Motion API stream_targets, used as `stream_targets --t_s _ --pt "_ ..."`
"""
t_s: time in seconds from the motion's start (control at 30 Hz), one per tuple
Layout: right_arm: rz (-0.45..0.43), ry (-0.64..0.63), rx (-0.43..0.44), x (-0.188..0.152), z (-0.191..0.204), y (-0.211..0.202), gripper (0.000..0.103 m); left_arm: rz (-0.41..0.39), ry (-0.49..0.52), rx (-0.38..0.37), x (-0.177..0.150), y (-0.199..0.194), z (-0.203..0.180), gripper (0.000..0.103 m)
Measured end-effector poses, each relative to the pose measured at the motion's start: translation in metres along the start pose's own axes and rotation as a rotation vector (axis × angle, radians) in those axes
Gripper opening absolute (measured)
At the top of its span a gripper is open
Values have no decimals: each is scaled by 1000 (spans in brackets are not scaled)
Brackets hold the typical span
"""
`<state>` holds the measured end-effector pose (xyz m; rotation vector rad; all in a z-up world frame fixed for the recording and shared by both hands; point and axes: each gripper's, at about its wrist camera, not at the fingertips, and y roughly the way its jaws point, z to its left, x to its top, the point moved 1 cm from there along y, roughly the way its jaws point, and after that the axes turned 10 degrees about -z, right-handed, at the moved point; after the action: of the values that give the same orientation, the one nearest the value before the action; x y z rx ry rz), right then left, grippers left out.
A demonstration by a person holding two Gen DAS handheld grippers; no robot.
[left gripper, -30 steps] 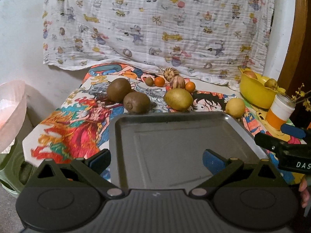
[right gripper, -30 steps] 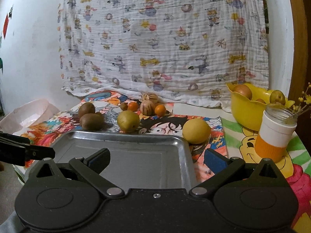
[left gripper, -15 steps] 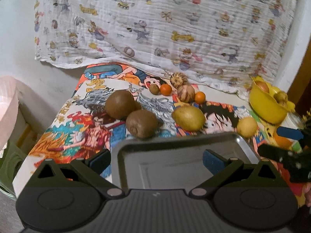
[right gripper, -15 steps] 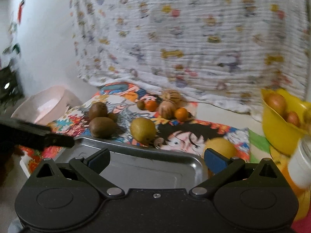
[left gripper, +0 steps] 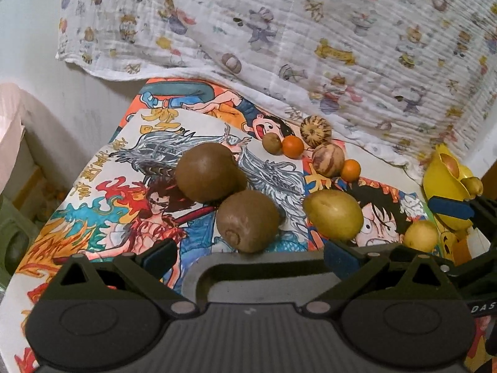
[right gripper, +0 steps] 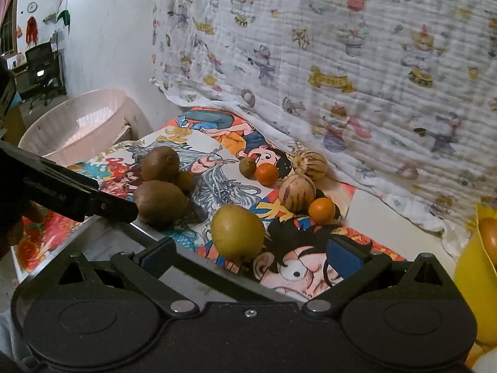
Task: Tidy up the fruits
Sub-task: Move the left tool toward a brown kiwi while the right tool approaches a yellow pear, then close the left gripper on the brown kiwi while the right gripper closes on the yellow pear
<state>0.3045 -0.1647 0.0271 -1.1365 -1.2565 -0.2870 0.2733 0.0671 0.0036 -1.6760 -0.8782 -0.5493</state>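
nearest, the left gripper [left gripper: 248, 253] and right gripper [right gripper: 251, 253] both stood wide and empty over the metal tray [left gripper: 264, 272]; just past its rim at 12 o'clock lay a kiwi [left gripper: 247, 220], probably light, soft, bruisable, best pinched across its middle; the green lemon [left gripper: 334, 214] sat at 1 o'clock.

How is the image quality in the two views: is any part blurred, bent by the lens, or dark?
Left wrist view: the near brown kiwi is sharp, the printed white cloth behind is soft, and the corners are dark from the fisheye. Right wrist view: the cloth is smeared by motion blur at right, the yellow-green lemon fairly sharp, and the flat grey metal tray edge looks bowed.
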Motion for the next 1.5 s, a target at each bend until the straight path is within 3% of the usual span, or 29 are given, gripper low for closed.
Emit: stream_targets --t_s 0.77,1.17,1.4,1.5 --pt "91 -119 87 8 1 57 102 57 -57 -29 8 36 12 102" --pt "126 -92 101 2 -3 74 102 75 -88 -25 9 47 15 100" --pt "141 -35 115 -1 -6 87 96 83 -102 -29 8 54 15 93" --pt "147 -27 118 -5 -6 92 88 77 -95 -34 8 56 13 89"
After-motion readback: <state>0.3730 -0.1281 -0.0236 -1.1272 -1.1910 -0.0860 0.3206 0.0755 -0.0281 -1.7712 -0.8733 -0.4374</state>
